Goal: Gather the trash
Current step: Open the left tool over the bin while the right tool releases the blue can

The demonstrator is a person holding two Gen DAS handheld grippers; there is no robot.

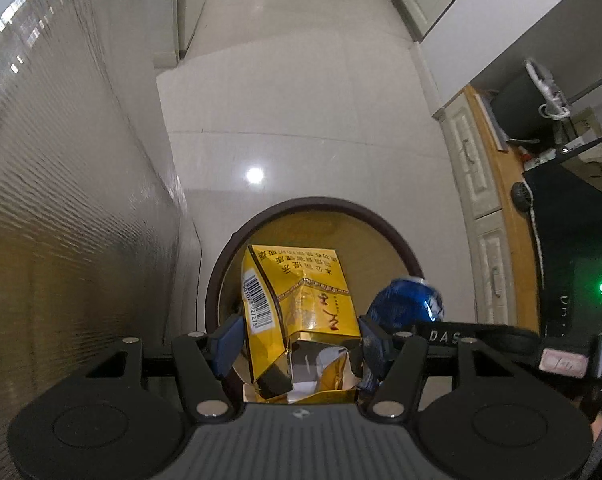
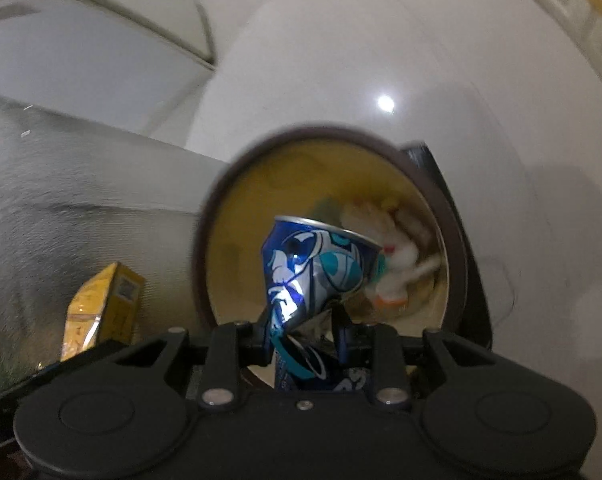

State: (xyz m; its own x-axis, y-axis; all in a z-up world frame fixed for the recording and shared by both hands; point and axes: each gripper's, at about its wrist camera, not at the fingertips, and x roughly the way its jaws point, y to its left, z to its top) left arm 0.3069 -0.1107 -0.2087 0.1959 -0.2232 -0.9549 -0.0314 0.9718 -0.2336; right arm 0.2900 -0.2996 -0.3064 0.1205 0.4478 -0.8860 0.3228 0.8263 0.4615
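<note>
My left gripper (image 1: 299, 338) is shut on a yellow cigarette pack (image 1: 297, 292), torn open at its near end, held above the round trash bin (image 1: 221, 280) with a dark rim and yellow inside. My right gripper (image 2: 303, 338) is shut on a crushed blue and white can (image 2: 313, 272), held over the same bin (image 2: 205, 240). The can also shows in the left wrist view (image 1: 411, 300), to the right of the pack. The pack shows in the right wrist view (image 2: 101, 312) at the left. Crumpled white and orange trash (image 2: 393, 264) lies inside the bin.
A textured white wall (image 1: 69, 208) runs along the left. A wooden desk edge with white drawers (image 1: 489, 240) stands at the right, with a dark mat, cables and a green light on it. The floor is pale glossy tile (image 1: 293, 100).
</note>
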